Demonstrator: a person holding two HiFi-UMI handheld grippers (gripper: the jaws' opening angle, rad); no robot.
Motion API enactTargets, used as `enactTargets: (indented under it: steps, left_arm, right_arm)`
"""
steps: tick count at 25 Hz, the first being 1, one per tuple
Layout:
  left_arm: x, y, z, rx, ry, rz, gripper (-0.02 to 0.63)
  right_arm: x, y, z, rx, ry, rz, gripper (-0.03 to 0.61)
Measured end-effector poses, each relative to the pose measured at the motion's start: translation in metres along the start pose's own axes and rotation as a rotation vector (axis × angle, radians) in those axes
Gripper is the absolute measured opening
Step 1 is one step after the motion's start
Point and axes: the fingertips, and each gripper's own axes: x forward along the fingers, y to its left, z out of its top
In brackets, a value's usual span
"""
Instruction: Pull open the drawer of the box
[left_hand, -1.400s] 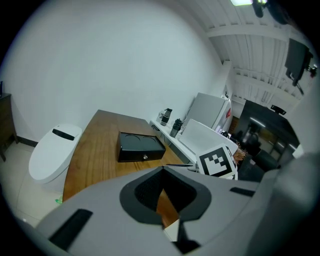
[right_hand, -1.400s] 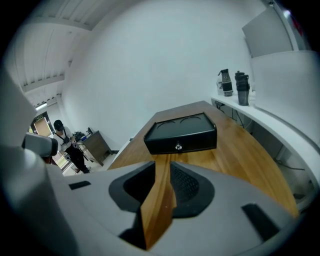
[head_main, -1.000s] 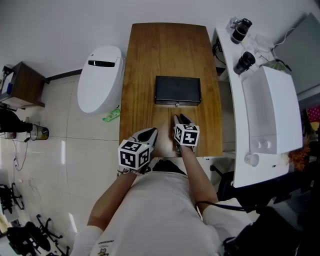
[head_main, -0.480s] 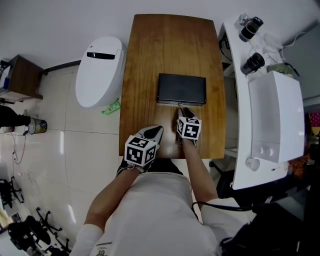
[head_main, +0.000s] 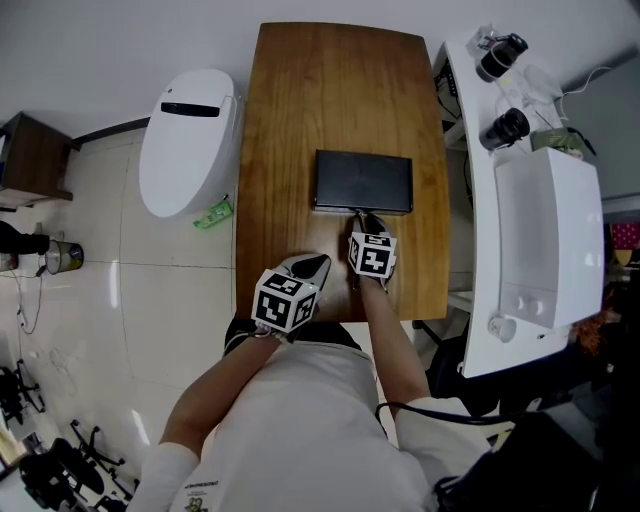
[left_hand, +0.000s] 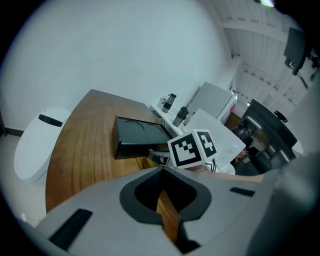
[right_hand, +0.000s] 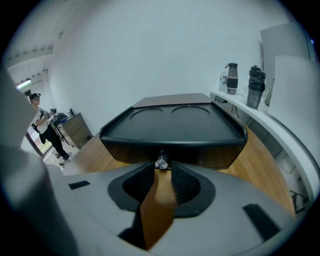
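Observation:
A flat black box (head_main: 362, 180) lies on the wooden table (head_main: 300, 90), its drawer front facing me. In the right gripper view the box (right_hand: 175, 125) fills the middle and the small metal drawer knob (right_hand: 161, 162) sits right between my jaw tips. My right gripper (head_main: 364, 218) touches the box's front edge, its jaws drawn in around the knob. My left gripper (head_main: 312, 265) hovers shut and empty near the table's front edge, left of the right one. From the left gripper view I see the box (left_hand: 137, 135) ahead and the right gripper's marker cube (left_hand: 192, 147).
A white rounded appliance (head_main: 185, 140) stands on the floor left of the table. A white bench (head_main: 540, 230) with two black instruments (head_main: 500, 90) runs along the right. A green packet (head_main: 208, 215) lies on the floor. A person (right_hand: 42, 125) stands far off.
My right gripper has moved forward from mid-table up to the box's front and now has the knob at its tips. The left gripper has shifted slightly right and forward.

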Motion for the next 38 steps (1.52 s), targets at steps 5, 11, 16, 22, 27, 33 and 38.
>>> enactTargets:
  steps: [5, 11, 16, 22, 27, 33, 38]
  left_arm:
    - [0.005, 0.002, 0.0, 0.001, 0.022, -0.029, 0.003]
    - [0.008, 0.006, 0.003, -0.004, 0.029, -0.035, 0.003]
    - [0.01, 0.006, 0.004, -0.005, 0.029, -0.04, 0.003]
    - [0.007, 0.008, 0.003, -0.003, 0.032, -0.038, 0.003]
    - [0.005, 0.006, 0.001, -0.014, 0.026, -0.036, 0.003]
    - [-0.001, 0.006, 0.0, -0.016, 0.017, -0.024, 0.003]
    - [-0.004, 0.003, -0.004, -0.018, 0.011, -0.012, 0.003]
  right_arm:
    - [0.005, 0.0, 0.0, 0.011, 0.011, -0.021, 0.08]
    - [0.008, -0.001, 0.002, 0.008, 0.019, -0.029, 0.078]
    - [0.008, -0.001, 0.0, 0.01, 0.023, -0.032, 0.069]
    - [0.009, 0.0, 0.001, 0.008, 0.019, -0.041, 0.058]
    - [0.009, 0.0, -0.001, 0.005, 0.022, -0.039, 0.057]
    - [0.009, 0.001, 0.0, -0.005, 0.023, -0.036, 0.057]
    - [0.009, -0.001, 0.0, -0.012, 0.019, -0.028, 0.057]
